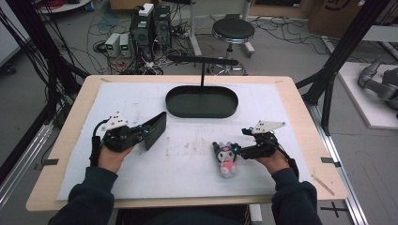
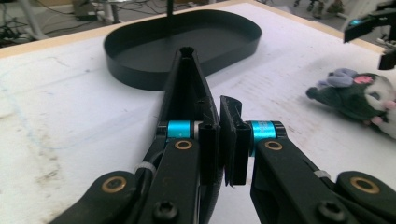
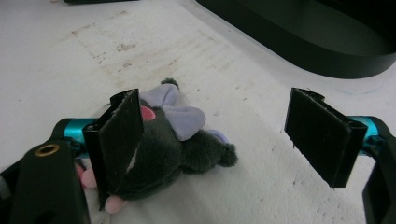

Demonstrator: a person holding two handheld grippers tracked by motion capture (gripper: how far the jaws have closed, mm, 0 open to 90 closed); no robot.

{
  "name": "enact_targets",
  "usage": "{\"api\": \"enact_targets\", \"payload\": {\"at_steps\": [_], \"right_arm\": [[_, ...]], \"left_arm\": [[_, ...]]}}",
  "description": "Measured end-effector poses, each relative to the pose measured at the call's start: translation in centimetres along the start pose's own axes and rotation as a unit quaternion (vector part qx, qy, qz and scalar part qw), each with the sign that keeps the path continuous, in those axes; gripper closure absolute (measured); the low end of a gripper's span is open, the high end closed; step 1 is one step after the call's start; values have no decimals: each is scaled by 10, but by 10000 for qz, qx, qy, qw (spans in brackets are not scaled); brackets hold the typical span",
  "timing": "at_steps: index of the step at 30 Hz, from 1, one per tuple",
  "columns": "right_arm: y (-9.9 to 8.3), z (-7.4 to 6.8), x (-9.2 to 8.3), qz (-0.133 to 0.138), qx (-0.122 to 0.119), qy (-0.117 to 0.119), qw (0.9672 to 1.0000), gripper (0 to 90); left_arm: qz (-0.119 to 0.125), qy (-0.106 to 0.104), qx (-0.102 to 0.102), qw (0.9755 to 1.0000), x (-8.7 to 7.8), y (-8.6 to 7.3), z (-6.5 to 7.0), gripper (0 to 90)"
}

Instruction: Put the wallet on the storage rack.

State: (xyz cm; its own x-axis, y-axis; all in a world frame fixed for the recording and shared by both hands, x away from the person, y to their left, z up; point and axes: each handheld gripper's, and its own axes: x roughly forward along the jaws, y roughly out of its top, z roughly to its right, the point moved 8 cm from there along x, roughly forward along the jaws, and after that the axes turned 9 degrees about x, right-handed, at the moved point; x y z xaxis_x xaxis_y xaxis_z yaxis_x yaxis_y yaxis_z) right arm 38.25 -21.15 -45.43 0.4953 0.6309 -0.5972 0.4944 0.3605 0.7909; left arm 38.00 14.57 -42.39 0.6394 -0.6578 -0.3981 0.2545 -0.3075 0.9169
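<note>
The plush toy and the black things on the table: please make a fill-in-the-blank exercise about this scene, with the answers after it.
1. The left gripper is shut on a flat ____ panel.
2. The plush toy wears a ____ bow.
3. The right gripper stands ____ beside the plush toy.
4. The oval tray lies on the ____ mat.

Missing words: black; purple; open; white
</note>
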Motion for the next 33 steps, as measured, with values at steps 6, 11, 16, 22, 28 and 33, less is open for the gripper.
{"api": "enact_targets", "payload": {"at_steps": [6, 11, 16, 22, 28, 33], "right_arm": [[0, 0, 0, 11, -11, 4, 10000, 197], [0, 0, 0, 9, 0, 13, 10000, 197], [0, 0, 0, 6, 4, 2, 10000, 197], [0, 0, 0, -5, -7, 1, 10000, 197], [0, 0, 0, -13, 2, 7, 10000, 196], [-1, 0, 0, -16, 6, 3, 10000, 197]], "left_arm": [[-44, -83, -74, 9999, 1, -2, 0, 848], [-140, 8, -79, 9999, 4, -7, -3, 770], [-162, 13, -30, 9999, 7, -8, -2, 719], [-70, 129, -31, 9999, 5, -6, -5, 627], [80, 176, 134, 9997, 5, -3, -5, 507], [130, 123, 215, 9996, 6, -2, -3, 505]]}}
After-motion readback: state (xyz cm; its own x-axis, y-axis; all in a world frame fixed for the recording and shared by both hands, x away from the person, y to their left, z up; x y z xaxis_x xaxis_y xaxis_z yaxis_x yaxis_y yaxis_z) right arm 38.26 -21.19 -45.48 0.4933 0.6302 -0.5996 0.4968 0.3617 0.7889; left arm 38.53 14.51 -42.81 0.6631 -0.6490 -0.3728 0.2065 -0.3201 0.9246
